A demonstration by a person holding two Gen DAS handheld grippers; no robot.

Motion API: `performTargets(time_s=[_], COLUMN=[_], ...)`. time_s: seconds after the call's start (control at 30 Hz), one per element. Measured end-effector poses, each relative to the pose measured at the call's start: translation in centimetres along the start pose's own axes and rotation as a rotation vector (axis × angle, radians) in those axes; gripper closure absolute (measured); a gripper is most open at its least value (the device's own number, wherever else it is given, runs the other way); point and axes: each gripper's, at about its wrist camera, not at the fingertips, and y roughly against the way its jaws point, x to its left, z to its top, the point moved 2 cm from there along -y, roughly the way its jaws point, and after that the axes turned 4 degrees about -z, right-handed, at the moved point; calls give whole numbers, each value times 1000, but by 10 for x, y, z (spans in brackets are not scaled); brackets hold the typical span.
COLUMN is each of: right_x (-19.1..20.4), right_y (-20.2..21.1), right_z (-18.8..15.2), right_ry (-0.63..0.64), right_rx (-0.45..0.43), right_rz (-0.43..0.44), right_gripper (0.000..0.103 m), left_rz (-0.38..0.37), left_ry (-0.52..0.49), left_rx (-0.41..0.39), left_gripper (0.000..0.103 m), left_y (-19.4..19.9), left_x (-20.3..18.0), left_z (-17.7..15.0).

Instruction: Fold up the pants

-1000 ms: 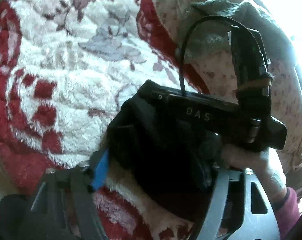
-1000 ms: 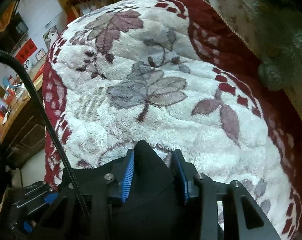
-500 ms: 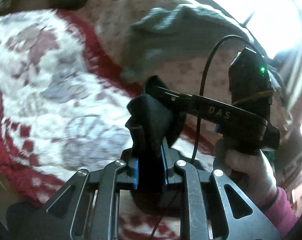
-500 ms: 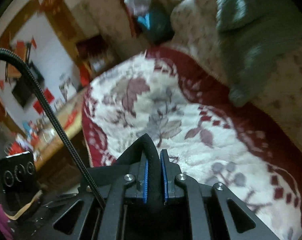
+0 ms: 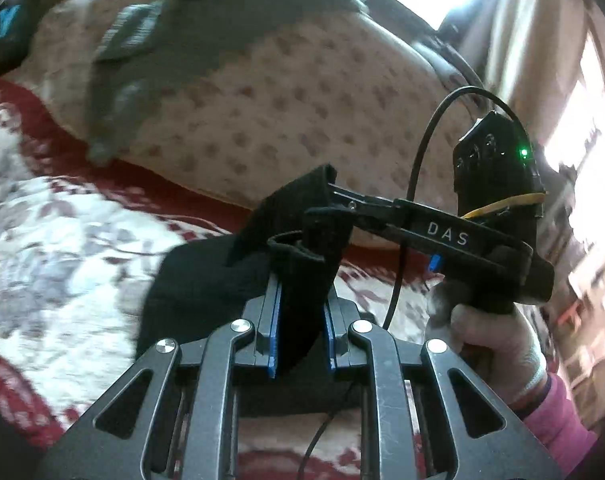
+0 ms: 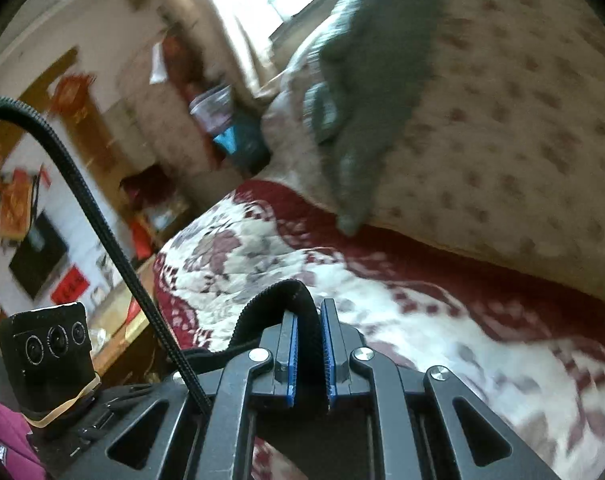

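Black knit pants (image 5: pixel 294 280) newly lifted off fleece

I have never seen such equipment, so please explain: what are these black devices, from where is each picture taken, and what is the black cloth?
There is no robot here. A person holds one hand-operated tool in each hand, each with two fingers and a wide-angle camera looking forward along them.

One picture is from the left tool, the other from the right tool. The left view also shows the right tool and the person's hand gripping its handle.

The black cloth is the pants. Both tools are shut on them, holding them up over a red and white floral blanket. Behind lies a spotted beige cushion with a grey garment on it.
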Motion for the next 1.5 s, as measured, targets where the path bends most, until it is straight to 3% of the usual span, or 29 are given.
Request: performTargets(time_s=[0.2,0.4,0.43,0.5,0.53,0.57,0.6,0.73,0.87,1.07,1.2,1.23,1.33,1.5], right_x=[-75,-137,-143,-153,-157,-161,-163,-159,-141,-116,-112,-110,-107,-95], right_y=[49,51,52,62,70,74,82,107,117,88,62,56,45,59], right_z=[-46,-96,-101,-110,-113,-114,-116,-119,-120,-118,-115,-116,-122,-127], right_ry=[-147,-311,-337,-388,-413,-427,-451,-484,-480,-401,-371,-357,-333,-295], right_rx=[-25,2,0,-25,-47,-59,-76,-103,-106,-9,45,55,79,44], right_rz=[-83,-166,-175,-179,-183,-187,-194,-177,-117,-116,-115,-112,-106,-105], right_gripper=[93,91,86,76,75,74,74,69,56,55,56,67,82,88], left_rz=[-34,-2,-11,-63,-101,-134,-162,-150,-79,49,87,91,84,48], left_ry=[-78,-97,-98,-103,-92,-84,-83,-134,-138,-96,-52,-43,-35,-65], left_rx=[137,277,274,286,296,299,297,284,278,227,209,214,227,253], left_gripper=[87,87,84,69,58,55,55,55,55,55,55,55,55,55], left_y=[-60,-114,-113,-108,-105,-101,-94,-75,-54,-35,-36,-38,-47,-62], left_x=[-51,-61,-62,-66,-67,-70,-72,-71,-48,-3,16,19,18,1], left_z=[-29,-67,-68,-65,-62,-62,-60,-61,-60,-53,-52,-53,-58,-64])
